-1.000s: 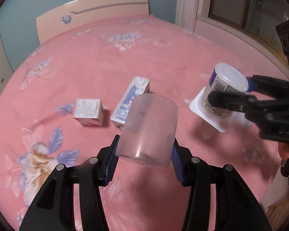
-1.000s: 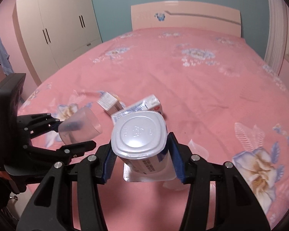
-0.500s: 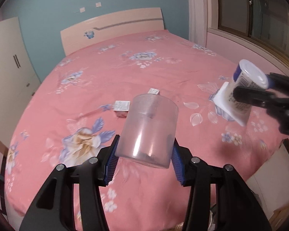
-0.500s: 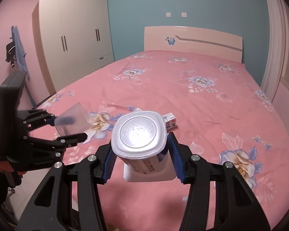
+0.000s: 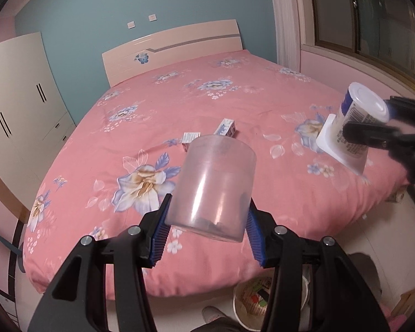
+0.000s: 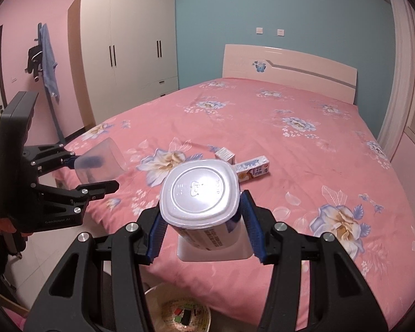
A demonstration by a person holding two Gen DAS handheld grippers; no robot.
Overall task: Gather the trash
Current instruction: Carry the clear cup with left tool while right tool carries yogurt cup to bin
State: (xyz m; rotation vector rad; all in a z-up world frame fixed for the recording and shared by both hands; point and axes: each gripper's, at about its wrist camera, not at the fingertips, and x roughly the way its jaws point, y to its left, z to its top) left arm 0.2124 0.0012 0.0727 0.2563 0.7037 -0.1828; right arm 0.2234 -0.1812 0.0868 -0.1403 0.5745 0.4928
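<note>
My left gripper (image 5: 207, 224) is shut on a clear plastic cup (image 5: 214, 185), held tilted above the foot of the bed; the same cup (image 6: 99, 164) shows at the left of the right wrist view. My right gripper (image 6: 202, 221) is shut on a white yogurt tub (image 6: 200, 196) with blue print, which also appears as the tub (image 5: 357, 121) at the right of the left wrist view. Two small cartons stay on the pink bedspread: a squat box (image 5: 190, 138) (image 6: 224, 154) and a long carton (image 5: 226, 127) (image 6: 253, 167).
A round bin (image 6: 179, 311) with printed waste inside stands on the floor below the bed's foot; the bin (image 5: 256, 298) also shows between the left fingers. A white wardrobe (image 6: 127, 61) fills the far left. A window (image 5: 373, 19) is at right.
Both grippers drew back and rose from the bed with cup and tub still gripped. The cartons now look small and far, and the floor bin has come into view.
</note>
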